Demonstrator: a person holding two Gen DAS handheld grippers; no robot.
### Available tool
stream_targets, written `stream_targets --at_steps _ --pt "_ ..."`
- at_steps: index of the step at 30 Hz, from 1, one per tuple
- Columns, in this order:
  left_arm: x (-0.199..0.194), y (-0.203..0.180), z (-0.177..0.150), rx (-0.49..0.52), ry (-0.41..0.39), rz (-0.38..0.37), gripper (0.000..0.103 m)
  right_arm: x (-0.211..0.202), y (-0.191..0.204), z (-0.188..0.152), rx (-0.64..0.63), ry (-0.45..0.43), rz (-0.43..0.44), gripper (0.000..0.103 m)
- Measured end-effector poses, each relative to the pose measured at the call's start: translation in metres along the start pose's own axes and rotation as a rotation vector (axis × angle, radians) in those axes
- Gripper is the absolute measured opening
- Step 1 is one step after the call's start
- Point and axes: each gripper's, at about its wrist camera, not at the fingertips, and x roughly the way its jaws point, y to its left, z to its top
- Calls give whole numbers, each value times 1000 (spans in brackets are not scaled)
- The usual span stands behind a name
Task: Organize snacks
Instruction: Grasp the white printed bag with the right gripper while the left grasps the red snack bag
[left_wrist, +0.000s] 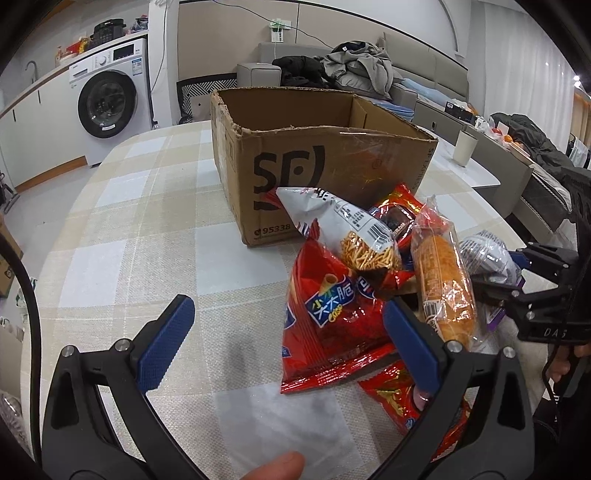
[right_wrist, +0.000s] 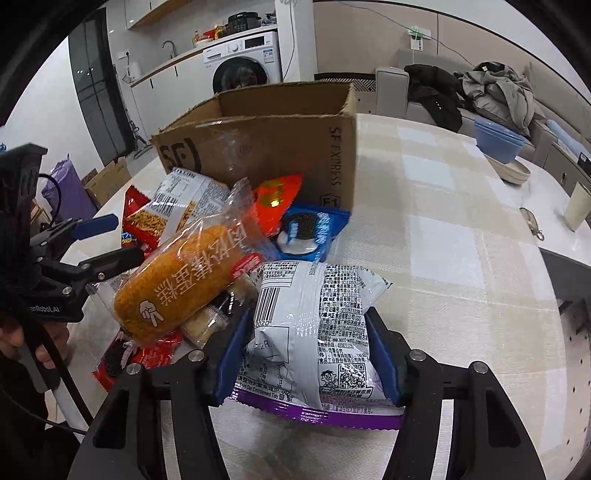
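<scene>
An open cardboard box (left_wrist: 332, 162) (right_wrist: 277, 147) stands on the checked tablecloth. A pile of snacks lies in front of it: a red crisp bag (left_wrist: 325, 314), a white bag of stick snacks (left_wrist: 351, 229), an orange cake roll in clear wrap (left_wrist: 443, 284) (right_wrist: 184, 280) and a blue cookie pack (right_wrist: 310, 229). My right gripper (right_wrist: 308, 321) (left_wrist: 506, 273) is shut on a white and purple snack bag (right_wrist: 321, 288) at the pile's near edge. My left gripper (left_wrist: 288, 310) (right_wrist: 110, 240) is open just left of the pile, its right finger over the red bags.
A beige cup (right_wrist: 578, 206) (left_wrist: 465, 147), keys (right_wrist: 532, 221) and stacked blue bowls (right_wrist: 498, 140) sit toward the table's far right edge. A sofa with piled clothes (left_wrist: 354, 66) and a washing machine (left_wrist: 110, 96) stand beyond the table.
</scene>
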Motion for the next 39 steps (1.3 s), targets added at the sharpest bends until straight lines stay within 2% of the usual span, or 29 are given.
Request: stream_targets --at_steps 5,14,23,27,30,32,33,35,37,39 --pt "1 -2 -1 -10 13 -27 102 -17 -23 2 64 -71 38 62" --pt "5 -5 -5 8 10 -21 102 -30 -31 6 80 -139 76 62" --pt "15 1 -5 -33 37 -54 102 -30 -21 9 74 -156 116 62" --pt "23 3 -5 -66 78 -107 102 -28 -17 9 71 -149 127 62" --pt "29 5 -4 -93 104 -176 95 -26 -15 9 66 -143 130 62" --pt "33 3 -3 -92 119 -207 84 -26 -13 9 62 -141 132 62" --pt "34 1 -3 -85 119 -199 82 -25 -12 9 60 -140 132 62" --pt "34 -4 -3 -58 117 -197 68 -25 -11 9 56 -141 133 62" --pt "32 -8 -3 -44 112 -193 63 -25 -11 9 56 -141 133 62" --pt "29 -12 -3 -27 99 -177 53 -25 -11 9 57 -142 133 62"
